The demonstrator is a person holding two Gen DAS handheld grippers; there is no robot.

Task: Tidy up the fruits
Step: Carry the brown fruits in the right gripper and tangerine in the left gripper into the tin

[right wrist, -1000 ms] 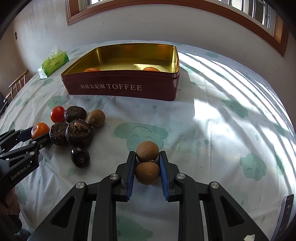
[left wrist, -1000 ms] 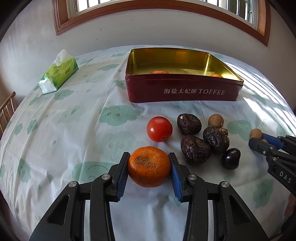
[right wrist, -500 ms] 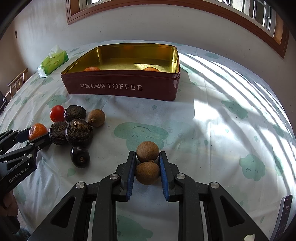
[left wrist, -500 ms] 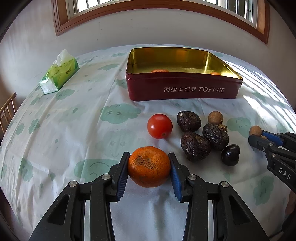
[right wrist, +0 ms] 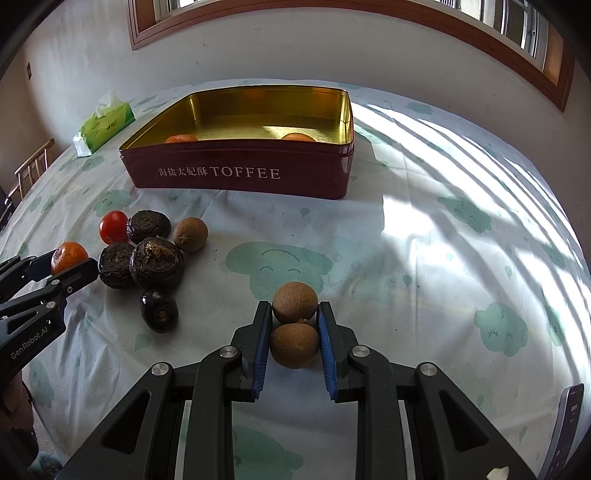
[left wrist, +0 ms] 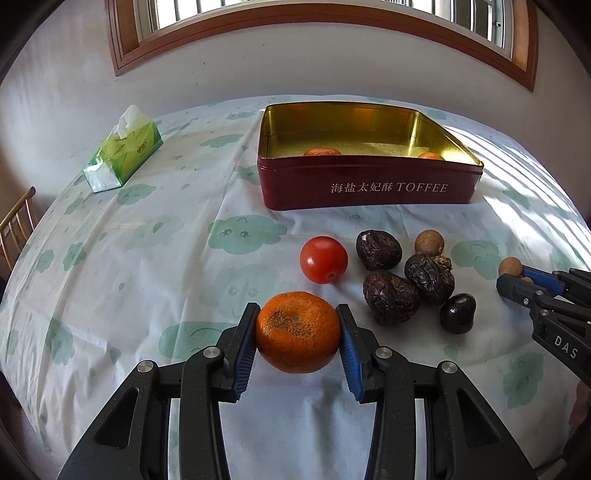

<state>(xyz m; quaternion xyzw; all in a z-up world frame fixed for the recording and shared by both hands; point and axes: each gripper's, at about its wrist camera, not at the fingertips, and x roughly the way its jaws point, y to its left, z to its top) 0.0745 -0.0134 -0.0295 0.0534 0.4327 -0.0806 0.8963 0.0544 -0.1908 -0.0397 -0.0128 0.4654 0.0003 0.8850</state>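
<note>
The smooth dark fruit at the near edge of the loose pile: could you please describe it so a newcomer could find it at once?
Start at the red toffee tin and come toward the camera to the fruit cluster on the tablecloth. The smooth dark fruit lies nearest, alone in front of the wrinkled dark fruits; it is glossy, almost black and smaller.

A home dining room: ahead of the tongs, a round table (left wrist: 110, 258) under a cloud-print cloth bears a toffee tin (left wrist: 369, 184) and tissue pack (left wrist: 122, 151). A wood-framed window (left wrist: 332, 22) sits beyond; a wooden chair (left wrist: 18, 225) stands far left.
</note>
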